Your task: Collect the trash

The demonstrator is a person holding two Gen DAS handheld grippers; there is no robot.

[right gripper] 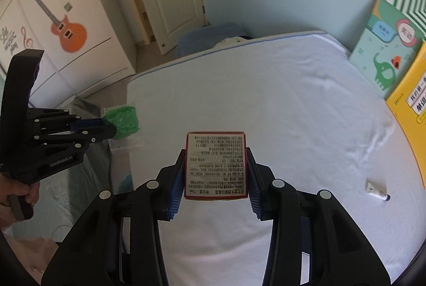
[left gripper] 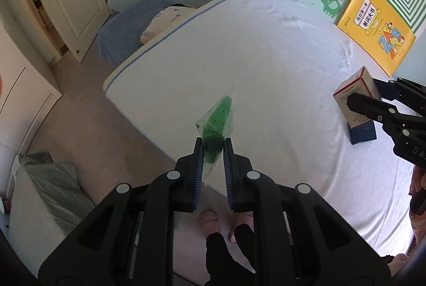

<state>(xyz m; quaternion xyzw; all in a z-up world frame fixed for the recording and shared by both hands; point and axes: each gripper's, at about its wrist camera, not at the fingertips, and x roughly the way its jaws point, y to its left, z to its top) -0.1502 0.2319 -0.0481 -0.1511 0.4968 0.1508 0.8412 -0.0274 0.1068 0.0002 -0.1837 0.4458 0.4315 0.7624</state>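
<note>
Jaws on your left gripper [left gripper: 213, 150] are pinching a clear plastic bag [left gripper: 217, 123] with green contents, hanging at the centre of the left wrist frame over the edge of the white mattress [left gripper: 266, 59]. Your right gripper [right gripper: 216, 166] is clamping a small printed carton [right gripper: 216, 166] between its blue pads, low in the middle of the right wrist frame. You are leaving a small tube [right gripper: 376, 190] lying on the sheet at the lower right. Two books [left gripper: 354, 8] are leaning against the wall at the upper right.
</note>
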